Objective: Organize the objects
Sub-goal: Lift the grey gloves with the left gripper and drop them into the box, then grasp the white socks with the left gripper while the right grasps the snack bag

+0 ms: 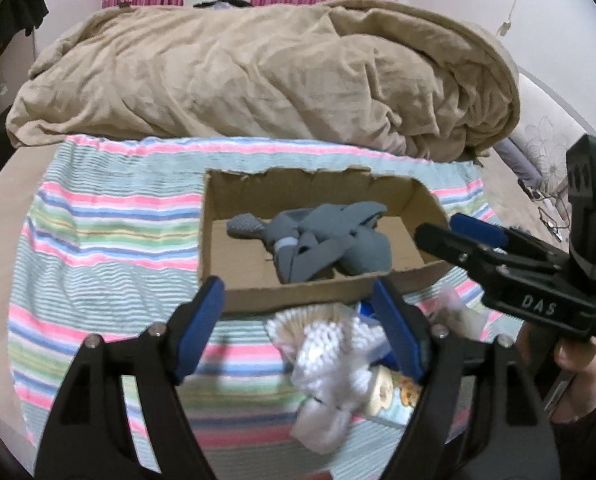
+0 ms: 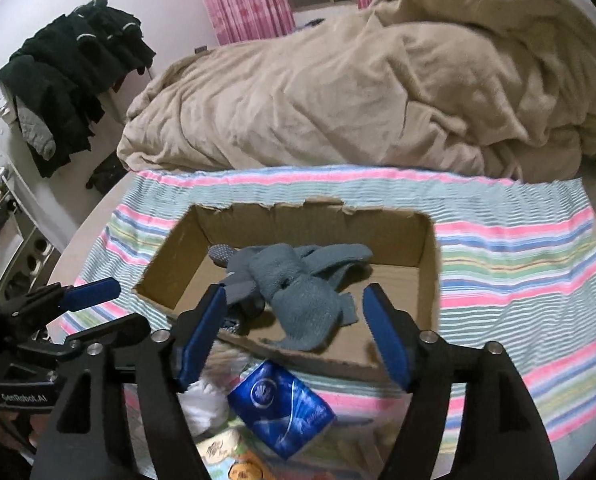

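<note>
Inside the cardboard box [image 2: 398, 248] lie grey socks [image 2: 298, 280]; both tongs gape.

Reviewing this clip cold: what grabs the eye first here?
The cardboard box in the middle of the striped cloth, with grey socks heaped inside. Nearer the camera, a blue tissue pack lies between the open right gripper fingers. Behind, a rumpled tan blanket fills the bed.

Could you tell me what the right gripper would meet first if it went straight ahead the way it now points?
Most likely the grey socks in the cardboard box; the right gripper is open, though depth is unclear.
</note>
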Motion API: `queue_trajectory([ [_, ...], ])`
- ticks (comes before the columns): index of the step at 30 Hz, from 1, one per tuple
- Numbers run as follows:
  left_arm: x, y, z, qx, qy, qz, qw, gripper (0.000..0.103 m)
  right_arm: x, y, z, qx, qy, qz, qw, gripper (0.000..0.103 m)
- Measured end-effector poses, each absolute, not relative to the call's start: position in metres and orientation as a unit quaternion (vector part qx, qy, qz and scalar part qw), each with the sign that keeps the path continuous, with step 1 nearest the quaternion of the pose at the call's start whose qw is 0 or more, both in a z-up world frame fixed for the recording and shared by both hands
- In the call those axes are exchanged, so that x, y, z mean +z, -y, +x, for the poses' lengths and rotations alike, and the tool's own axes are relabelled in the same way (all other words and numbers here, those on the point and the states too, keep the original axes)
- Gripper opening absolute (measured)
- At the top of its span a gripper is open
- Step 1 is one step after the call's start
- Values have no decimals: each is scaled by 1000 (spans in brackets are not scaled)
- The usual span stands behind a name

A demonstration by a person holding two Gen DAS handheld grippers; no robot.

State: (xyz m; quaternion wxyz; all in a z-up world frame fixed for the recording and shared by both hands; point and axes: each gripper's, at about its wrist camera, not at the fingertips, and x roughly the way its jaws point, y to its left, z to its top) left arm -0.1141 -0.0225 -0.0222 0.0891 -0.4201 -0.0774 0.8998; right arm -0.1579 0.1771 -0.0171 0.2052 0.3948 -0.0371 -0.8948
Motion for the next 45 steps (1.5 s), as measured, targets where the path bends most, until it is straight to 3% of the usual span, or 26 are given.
queue_trajectory([
  [10,-5,25,-71,908,102,-395,91,91,11,-193,-119,-907,21,365,207,85],
  [21,-33,9,-52,896,99,-420,104,91,-1,-220,-90,-908,7,372,191,86],
  [36,-82,-8,-51,882,72,-455,100,91,-66,-245,-84,-887,-7,431,167,86],
  [42,-95,-11,-55,876,64,-466,104,84,-86,-241,-87,-879,-30,446,166,86],
  [45,-102,-11,-59,872,62,-474,106,69,-92,-238,-89,-878,-39,448,166,86],
])
